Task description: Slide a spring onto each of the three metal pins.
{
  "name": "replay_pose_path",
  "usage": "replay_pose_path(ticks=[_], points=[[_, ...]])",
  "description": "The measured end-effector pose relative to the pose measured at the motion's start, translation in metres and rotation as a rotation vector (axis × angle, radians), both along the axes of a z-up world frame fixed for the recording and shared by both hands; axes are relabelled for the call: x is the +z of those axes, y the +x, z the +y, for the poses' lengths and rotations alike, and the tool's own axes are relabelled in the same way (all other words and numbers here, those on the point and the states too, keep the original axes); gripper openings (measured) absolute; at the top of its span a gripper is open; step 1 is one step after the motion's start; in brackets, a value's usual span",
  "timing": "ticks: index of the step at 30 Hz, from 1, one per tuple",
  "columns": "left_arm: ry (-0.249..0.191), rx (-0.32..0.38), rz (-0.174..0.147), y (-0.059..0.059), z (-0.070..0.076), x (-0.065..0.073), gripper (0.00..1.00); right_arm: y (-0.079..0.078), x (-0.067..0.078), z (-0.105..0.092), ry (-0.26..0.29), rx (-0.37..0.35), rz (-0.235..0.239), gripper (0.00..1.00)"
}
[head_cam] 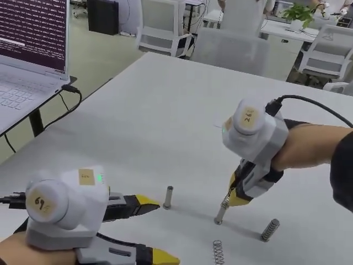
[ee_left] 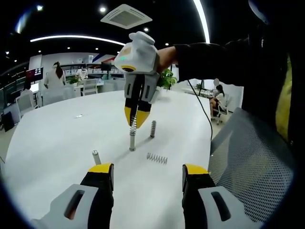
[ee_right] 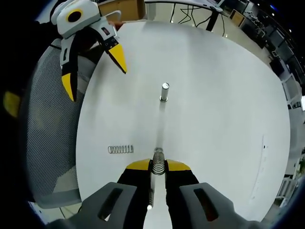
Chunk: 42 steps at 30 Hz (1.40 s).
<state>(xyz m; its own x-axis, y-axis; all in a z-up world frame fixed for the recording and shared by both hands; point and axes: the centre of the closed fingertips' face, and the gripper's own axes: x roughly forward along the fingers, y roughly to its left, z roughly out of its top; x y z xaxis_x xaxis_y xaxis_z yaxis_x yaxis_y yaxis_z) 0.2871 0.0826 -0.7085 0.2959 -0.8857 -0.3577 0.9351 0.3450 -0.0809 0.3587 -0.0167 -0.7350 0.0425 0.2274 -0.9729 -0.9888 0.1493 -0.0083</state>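
My right gripper (head_cam: 234, 197) points down, its yellow-tipped jaws clamped on a thin coiled steel spring (ee_left: 133, 123). The spring's lower end meets the top of the upright grey metal pin (head_cam: 220, 213) right below it. In the right gripper view the coil sits squarely between my two jaw tips.

My left gripper (head_cam: 160, 232) lies low over the near left part of the white worktop (head_cam: 165, 110), jaws wide apart with nothing between them. Just beside one of its tips stands a bare metal pin (head_cam: 168, 197), upright. I can't tell whether tip and pin touch.

Further right, toward the near edge, a third pin already sleeved in its spring (head_cam: 270, 229) stands clear of both grippers. Closest to the near edge, a loose spring (head_cam: 218, 251) lies flat between that sleeved pin and the one I'm working on.

Past the worktop's left edge, an open laptop (head_cam: 27, 61) sits on a separate desk.
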Motion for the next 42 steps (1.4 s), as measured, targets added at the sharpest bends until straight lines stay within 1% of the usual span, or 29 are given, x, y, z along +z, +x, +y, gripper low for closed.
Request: replay_pose_path(ticks=[11,20,35,42], points=[[0.001,0.002,-0.001,0.001,0.0,-0.001,0.53,-0.001,-0.018,0.002,-0.015,-0.003,0.014,0.08],[0.006,0.002,-0.002,0.001,0.001,-0.001,0.52,-0.005,-0.032,0.005,-0.017,-0.004,0.032,0.08],[0.008,0.001,-0.002,0.0,0.001,-0.001,0.51,-0.01,-0.044,0.003,-0.021,-0.013,0.042,0.08],[0.01,0.001,-0.002,0.0,0.001,-0.001,0.51,-0.01,-0.043,0.004,-0.012,-0.021,0.044,0.09]])
